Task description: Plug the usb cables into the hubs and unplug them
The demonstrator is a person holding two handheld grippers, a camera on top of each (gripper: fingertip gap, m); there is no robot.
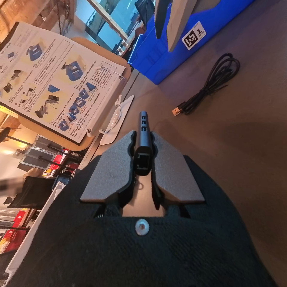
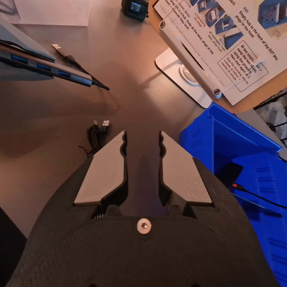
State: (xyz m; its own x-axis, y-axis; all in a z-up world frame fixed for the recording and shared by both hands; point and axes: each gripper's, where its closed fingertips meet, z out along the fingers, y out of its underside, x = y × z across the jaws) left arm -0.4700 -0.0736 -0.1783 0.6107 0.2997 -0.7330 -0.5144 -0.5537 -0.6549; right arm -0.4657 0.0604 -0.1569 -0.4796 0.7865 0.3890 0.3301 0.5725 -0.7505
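Note:
My left gripper [image 1: 143, 133] is shut on a dark grey USB hub [image 1: 143, 139] and holds it above the table, ports up. The same hub [image 2: 51, 68] shows in the right wrist view at the upper left, with blue ports and its own cable and plug [image 2: 56, 47] trailing behind. My right gripper [image 2: 142, 134] is open and empty over the table; it also shows in the left wrist view [image 1: 165, 42] at the top. A bundled black USB cable [image 1: 208, 91] lies on the table; in the right wrist view it [image 2: 97, 136] lies just left of my right fingers.
A blue bin [image 1: 156, 62] stands at the back; in the right wrist view it [image 2: 233, 139] is at the right and holds a black cable with a red tip [image 2: 242, 188]. An instruction sheet on a white stand [image 1: 51, 87] stands nearby. A small black device [image 2: 134, 9] sits farther off. About 15 cm separates my left fingertips from my right.

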